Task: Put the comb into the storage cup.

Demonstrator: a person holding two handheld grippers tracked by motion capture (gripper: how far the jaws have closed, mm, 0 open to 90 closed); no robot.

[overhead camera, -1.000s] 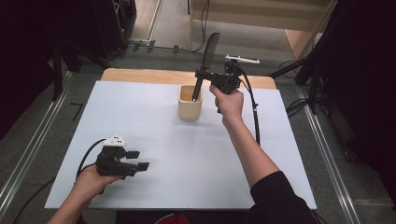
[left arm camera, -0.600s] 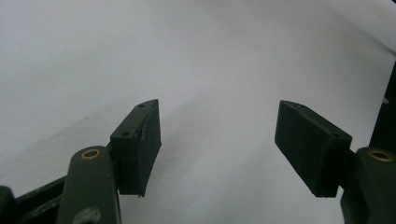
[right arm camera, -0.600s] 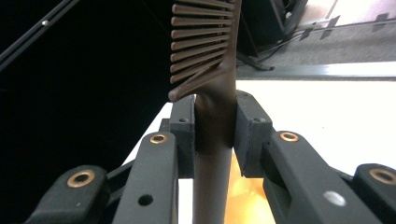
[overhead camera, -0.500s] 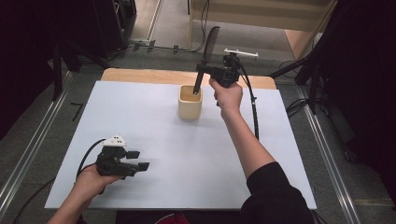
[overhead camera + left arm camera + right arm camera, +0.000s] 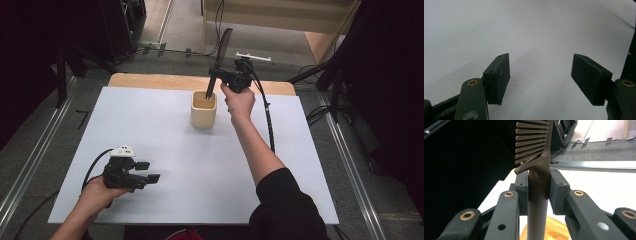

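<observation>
at a white-topped table (image 5: pixel 165 150), a person's right gripper (image 5: pixel 216 80) is clenched on the handle of a dark brown comb (image 5: pixel 222 47), holding it nearly upright over a small cream cup (image 5: pixel 203 111). seen from the high view, the comb's lower end dips into the mouth of the cup, while its toothed part rises above the gripper and leans slightly away from the person. whether the tip touches the bottom of the cup cannot be told.

in the right gripper view, the two black pads (image 5: pixel 557 192) press on either side of the comb (image 5: pixel 537 192) just below its teeth, and the pale wooden rim of the cup (image 5: pixel 554 230) sits directly beneath the jaws.

the cup stands on the far half of the table, a little in from the bare wooden strip (image 5: pixel 160 81) along the table's back edge. the right hand (image 5: pixel 240 102) sits just beside the cup, on its right.

the left gripper (image 5: pixel 150 172) rests well apart from the cup, near the table's front left corner, held low in the left hand (image 5: pixel 100 192). its jaws are released and stand wide, with nothing between them; the left gripper view shows bare white tabletop (image 5: pixel 536 37) past the spread pads (image 5: pixel 501 77).
</observation>
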